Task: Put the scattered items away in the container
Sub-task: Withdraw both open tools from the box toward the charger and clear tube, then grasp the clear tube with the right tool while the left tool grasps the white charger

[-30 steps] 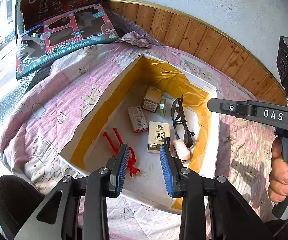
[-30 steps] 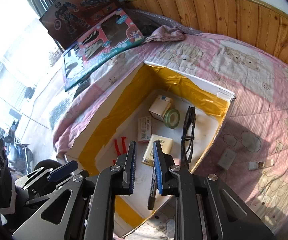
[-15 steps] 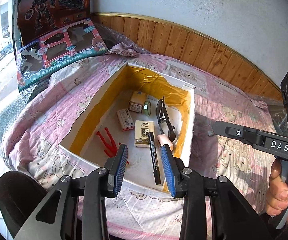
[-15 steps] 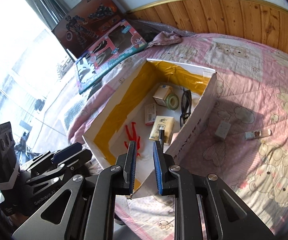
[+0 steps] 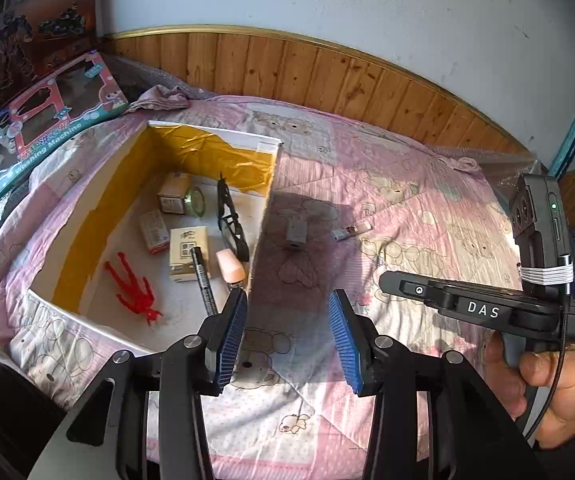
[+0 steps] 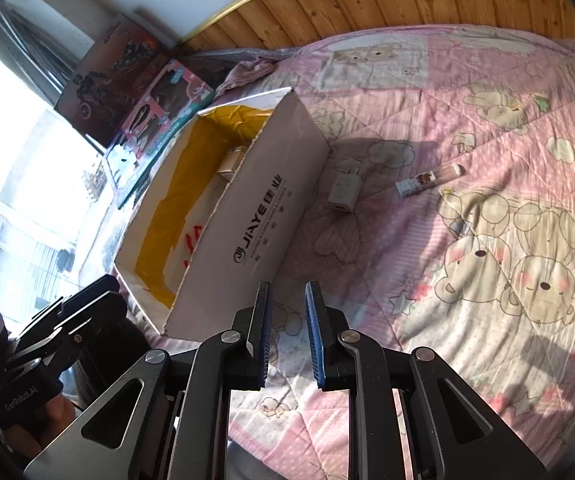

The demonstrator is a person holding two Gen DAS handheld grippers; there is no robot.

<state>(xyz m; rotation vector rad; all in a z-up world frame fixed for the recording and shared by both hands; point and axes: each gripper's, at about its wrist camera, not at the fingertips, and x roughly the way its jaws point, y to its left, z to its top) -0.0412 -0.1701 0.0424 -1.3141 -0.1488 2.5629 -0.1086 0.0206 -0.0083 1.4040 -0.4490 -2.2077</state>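
- Two scattered items are left on the bed [image 5: 427,216] outside the box [image 5: 265,216]: a white charger block [image 5: 295,234] just beside the box's right wall, and a small tube [image 5: 351,231] a little further right, near the frame's middle in the left wrist view
- Inside the box, left of centre in that view, lie a red figure [image 5: 133,290], small cartons [image 5: 186,250], a tape roll [image 5: 196,200], a black marker [image 5: 203,280], glasses [image 5: 229,220] and a pink eraser-like block [image 5: 229,266]
- The left gripper [image 5: 287,330] stands wide open and holds nothing; it straddles the box's near right corner at lower centre, with the charger block ahead and above it in the frame
- The right gripper [image 6: 286,332], at lower centre of its own view, is parted by a narrow gap and is empty
- In the right wrist view the charger block [image 6: 342,194] lies ahead and slightly right of the jaws, upper centre, its long axis running roughly away from the camera; the tube [image 6: 427,179] lies further right, its long axis slanting up to the right, across the line of approach
- Judging by both views, neither gripper is clearly nearer the two items; the right one faces open quilt with no box wall between, so it seems better placed, and the charger block looks the closer pick
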